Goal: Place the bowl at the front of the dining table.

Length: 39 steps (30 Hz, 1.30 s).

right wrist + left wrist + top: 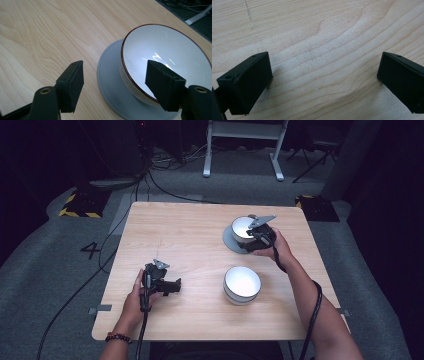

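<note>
Left gripper (172, 286) low over the wooden table (190, 235) at its near-left part, jaws wide apart, nothing between them; in the left gripper view bare wood grain lies under the pads. Near-centre right, a second white bowl (242, 284) stands alone, well apart from both grippers. Farther right, the right gripper (115, 85) sits at a white bowl (165, 50) resting on a grey plate (110, 82). Jaws wide, straddling the bowl's near rim: one pad inside the bowl, the other outside over the table beside the plate, neither pressing.
</note>
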Tool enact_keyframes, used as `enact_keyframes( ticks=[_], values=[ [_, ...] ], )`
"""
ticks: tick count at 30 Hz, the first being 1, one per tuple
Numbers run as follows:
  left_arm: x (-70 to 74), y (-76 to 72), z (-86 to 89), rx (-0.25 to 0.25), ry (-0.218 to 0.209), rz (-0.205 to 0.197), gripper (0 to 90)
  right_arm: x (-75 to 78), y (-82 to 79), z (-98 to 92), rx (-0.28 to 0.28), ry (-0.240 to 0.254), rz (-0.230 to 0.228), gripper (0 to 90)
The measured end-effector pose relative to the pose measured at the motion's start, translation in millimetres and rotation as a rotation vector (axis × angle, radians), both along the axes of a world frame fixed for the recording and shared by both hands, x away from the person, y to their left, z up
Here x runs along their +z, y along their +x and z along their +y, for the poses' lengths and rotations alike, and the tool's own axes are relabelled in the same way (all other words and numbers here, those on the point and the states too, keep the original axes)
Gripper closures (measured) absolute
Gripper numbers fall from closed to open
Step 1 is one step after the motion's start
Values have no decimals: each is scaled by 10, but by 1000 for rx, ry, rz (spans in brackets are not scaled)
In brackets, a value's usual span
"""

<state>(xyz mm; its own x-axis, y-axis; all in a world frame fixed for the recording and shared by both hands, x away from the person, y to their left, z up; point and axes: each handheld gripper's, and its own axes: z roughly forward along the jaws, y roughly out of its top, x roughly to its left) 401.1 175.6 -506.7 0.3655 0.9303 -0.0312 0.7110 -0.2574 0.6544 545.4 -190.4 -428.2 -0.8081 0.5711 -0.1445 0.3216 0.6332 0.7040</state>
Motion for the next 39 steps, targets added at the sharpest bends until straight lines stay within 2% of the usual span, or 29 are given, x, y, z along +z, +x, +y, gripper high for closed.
enact_keyframes(
  ticks=[5,14,18,20,28,33,34,39],
  values=[
    [0,0,0,0,0,0,0,6,-53,-21,7,-12,-19,261],
    [0,0,0,0,0,0,0,29,-128,-80,13,-41,-49,237],
    [0,0,0,0,0,0,0,39,-164,-123,17,-47,-33,252],
    [0,0,0,0,0,0,0,45,-184,-144,13,-55,-35,252],
    [0,0,0,0,0,0,0,92,-247,-256,-4,-37,-37,249],
    [0,0,1,-1,1,0,0,96,-284,-305,-4,-40,-37,249],
    [0,0,1,-1,2,0,0,95,-302,-333,-2,-56,-38,249],
    [0,0,1,-1,2,0,0,92,-342,-389,7,-46,-39,249]
  ],
)
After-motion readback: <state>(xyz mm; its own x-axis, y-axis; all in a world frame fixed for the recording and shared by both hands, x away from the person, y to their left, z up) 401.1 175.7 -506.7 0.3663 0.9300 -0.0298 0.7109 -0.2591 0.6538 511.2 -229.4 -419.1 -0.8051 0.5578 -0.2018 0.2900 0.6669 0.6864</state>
